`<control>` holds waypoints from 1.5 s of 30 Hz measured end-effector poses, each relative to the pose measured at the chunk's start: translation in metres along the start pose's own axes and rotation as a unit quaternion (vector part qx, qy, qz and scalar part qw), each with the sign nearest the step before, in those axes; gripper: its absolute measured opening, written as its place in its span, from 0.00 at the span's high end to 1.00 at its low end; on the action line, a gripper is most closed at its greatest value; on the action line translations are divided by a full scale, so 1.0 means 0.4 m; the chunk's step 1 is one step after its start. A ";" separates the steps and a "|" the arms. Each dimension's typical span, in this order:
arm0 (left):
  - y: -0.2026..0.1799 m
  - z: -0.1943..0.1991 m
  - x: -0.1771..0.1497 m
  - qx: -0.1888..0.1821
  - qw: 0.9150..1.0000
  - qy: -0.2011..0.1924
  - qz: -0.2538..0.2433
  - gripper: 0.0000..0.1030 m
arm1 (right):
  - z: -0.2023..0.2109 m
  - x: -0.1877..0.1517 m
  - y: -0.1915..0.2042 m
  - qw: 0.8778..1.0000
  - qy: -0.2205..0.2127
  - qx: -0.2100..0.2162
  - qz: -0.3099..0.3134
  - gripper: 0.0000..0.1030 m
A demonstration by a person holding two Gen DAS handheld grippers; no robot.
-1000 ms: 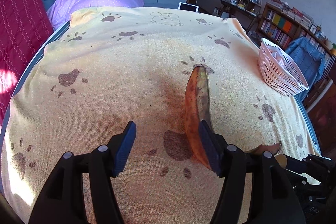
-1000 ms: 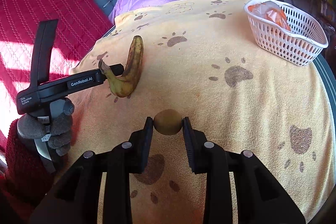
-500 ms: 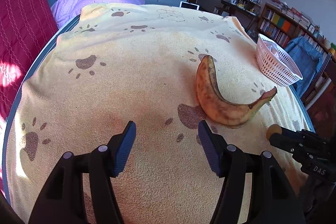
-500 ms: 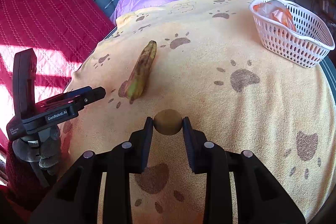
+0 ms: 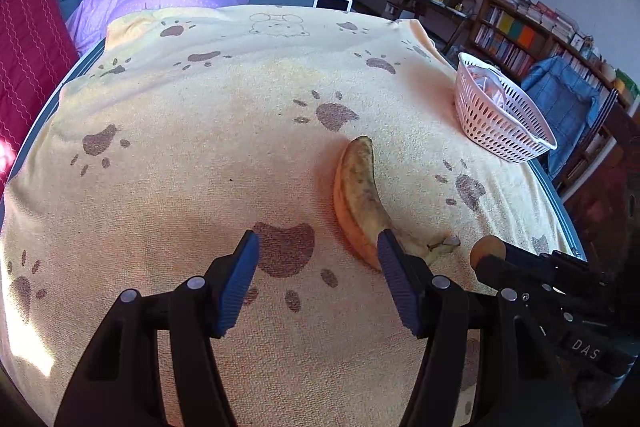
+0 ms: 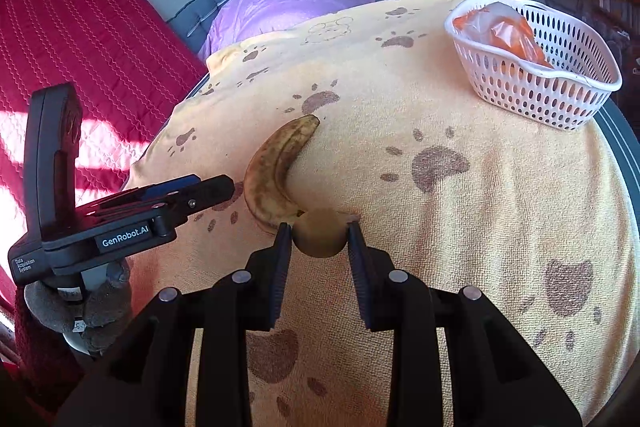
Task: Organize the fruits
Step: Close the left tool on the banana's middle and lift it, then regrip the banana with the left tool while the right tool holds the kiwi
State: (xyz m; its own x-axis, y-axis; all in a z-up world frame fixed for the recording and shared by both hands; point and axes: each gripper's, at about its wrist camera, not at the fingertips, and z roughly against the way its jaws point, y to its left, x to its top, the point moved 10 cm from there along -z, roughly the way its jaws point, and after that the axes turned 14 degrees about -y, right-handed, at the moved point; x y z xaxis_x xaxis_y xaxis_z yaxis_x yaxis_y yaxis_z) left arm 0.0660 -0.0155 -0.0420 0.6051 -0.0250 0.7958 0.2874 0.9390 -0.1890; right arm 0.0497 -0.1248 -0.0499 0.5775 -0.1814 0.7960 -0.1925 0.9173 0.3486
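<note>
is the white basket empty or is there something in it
Not empty. The white basket holds a clear plastic bag with something orange inside.

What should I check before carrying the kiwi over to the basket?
1. Grip: right gripper shut on the kiwi, both pads pressing its sides: ok.
2. Left gripper: open, nothing between its jaws: ok.
3. Banana: lies on the paw-print towel, its stem end close against the kiwi; whether they touch: cannot tell.
4. White basket: upright on the towel's far right: ok.
5. Room in the basket: a plastic bag with orange contents fills one end; space behind it: cannot tell.
</note>
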 end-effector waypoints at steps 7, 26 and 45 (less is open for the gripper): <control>-0.060 -0.095 0.014 -0.013 0.999 0.039 0.024 0.53 | 0.014 0.006 -0.020 1.000 -0.012 0.002 -0.012 0.71; -0.063 -0.117 0.072 0.026 1.000 0.014 0.009 0.70 | 0.046 0.031 -0.033 0.999 -0.036 0.006 -0.014 0.71; -0.098 -0.055 0.152 0.038 0.998 -0.045 -0.018 0.73 | 0.090 0.097 -0.116 0.996 -0.076 -0.028 -0.029 0.71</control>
State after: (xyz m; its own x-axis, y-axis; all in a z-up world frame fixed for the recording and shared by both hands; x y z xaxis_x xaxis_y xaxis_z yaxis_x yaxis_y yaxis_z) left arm 0.1079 -0.0613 0.0009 0.5249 -0.0315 0.8506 0.2486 0.9614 -0.1178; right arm 0.0524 -0.1870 -0.0174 0.4592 -0.2826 0.8422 -0.1143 0.9214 0.3715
